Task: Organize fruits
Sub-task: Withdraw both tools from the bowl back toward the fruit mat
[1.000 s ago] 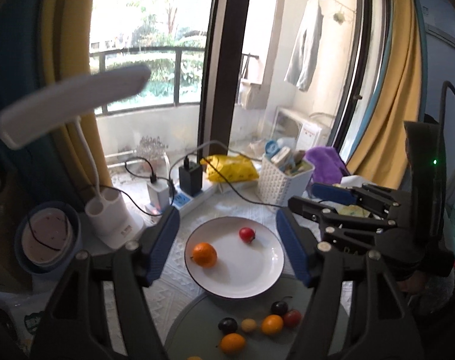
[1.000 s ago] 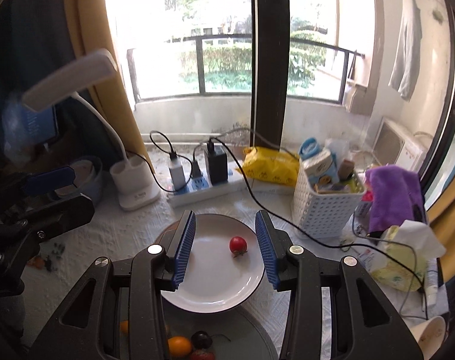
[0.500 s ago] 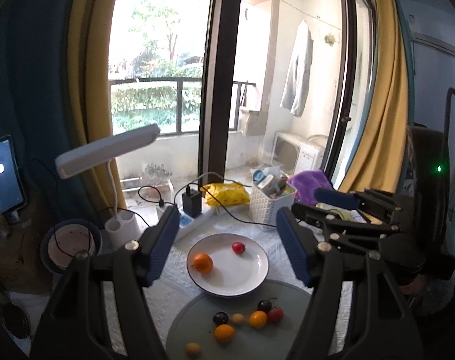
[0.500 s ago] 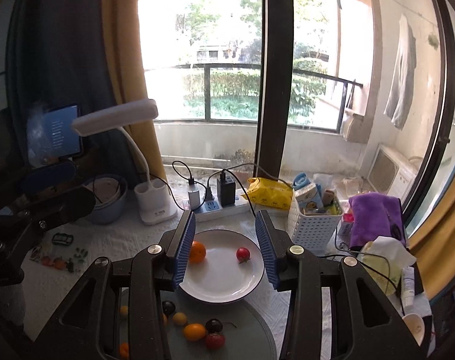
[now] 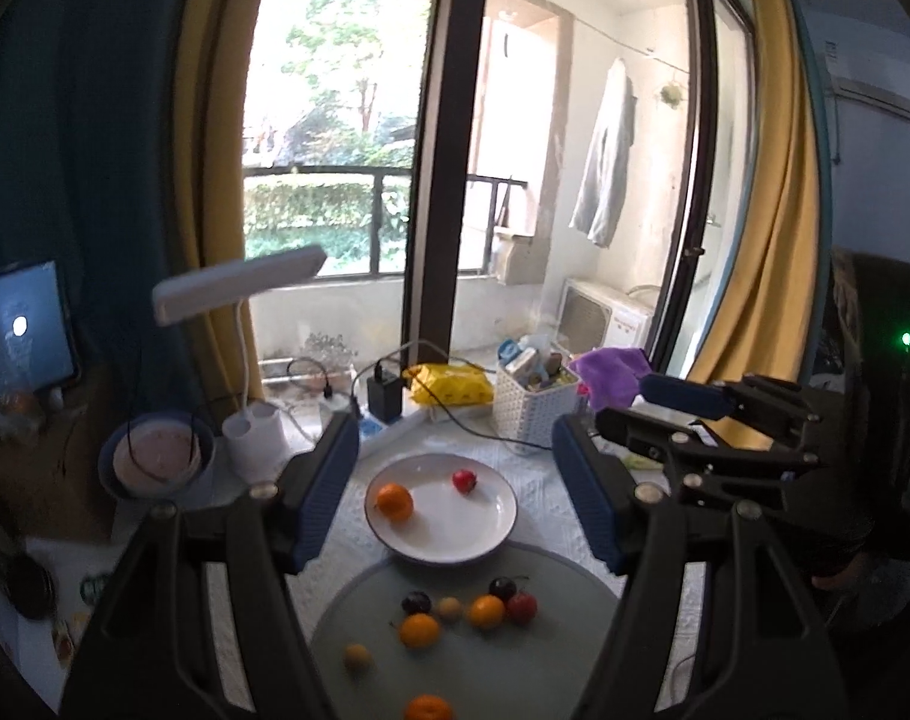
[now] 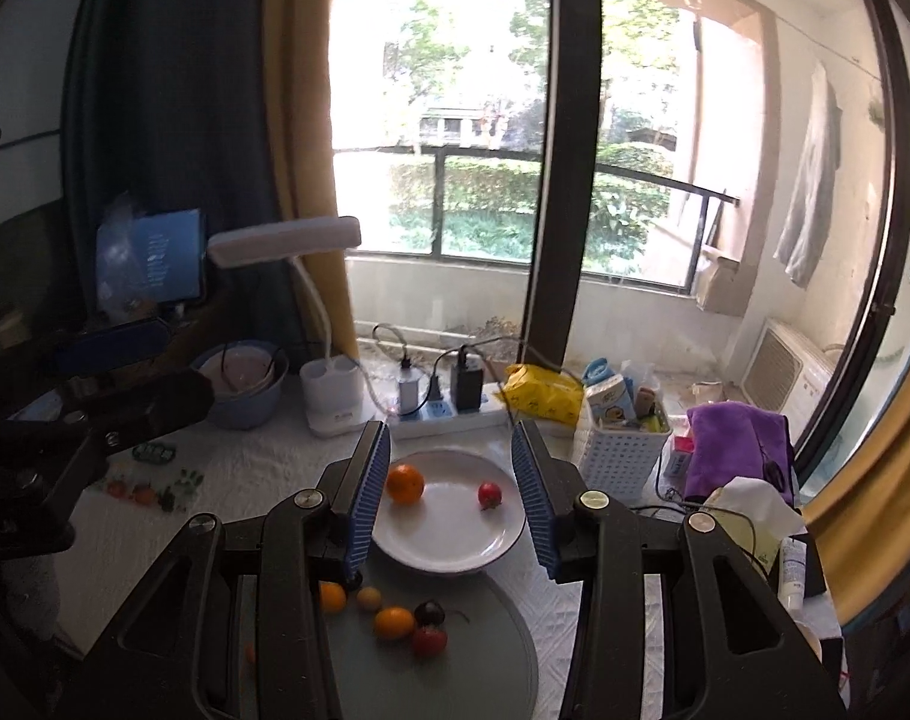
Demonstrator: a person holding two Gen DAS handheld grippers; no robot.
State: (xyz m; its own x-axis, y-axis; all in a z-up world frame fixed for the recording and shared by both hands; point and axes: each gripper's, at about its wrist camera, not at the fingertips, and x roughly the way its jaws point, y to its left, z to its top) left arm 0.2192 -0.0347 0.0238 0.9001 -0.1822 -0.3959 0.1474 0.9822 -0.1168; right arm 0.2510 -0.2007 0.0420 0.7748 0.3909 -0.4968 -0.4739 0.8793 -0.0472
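While both sets of jaws stand apart with nothing between them, the left gripper (image 5: 455,480) gapes fairly wide and the right gripper (image 6: 450,492) sits narrower, each framing the white plate (image 5: 491,531) from above and behind. Neither touches any fruit.

Compared with a second ago, both cameras have drawn back and risen: the plate, which then filled the space between the jaws, now looks small and far, and more of the window and curtains has come into view. An orange (image 5: 394,501) and a small red fruit (image 5: 464,480) lie apart on the plate. The retreat probably means that one placement is finished and the hands are resetting for the next pick.

Most of the task seems left to do. On the round grey mat (image 5: 575,612) just in front of the plate lies a loose cluster: a dark cherry (image 5: 502,588), a second dark fruit (image 5: 415,602), a red one (image 5: 522,606), two more oranges (image 5: 486,611) and small yellow fruits (image 5: 357,656).

From the left wrist the whole mat shows, including an orange at its near edge (image 5: 428,708), and the right gripper's blue pad (image 5: 683,395) juts in from the right. In the right wrist view that gripper's own frame hides part of the cluster, but this view alone shows small bits scattered on the tabletop (image 6: 245,480) at far left, too small to identify, and crumpled tissue (image 6: 755,504) beside the basket (image 6: 620,456).
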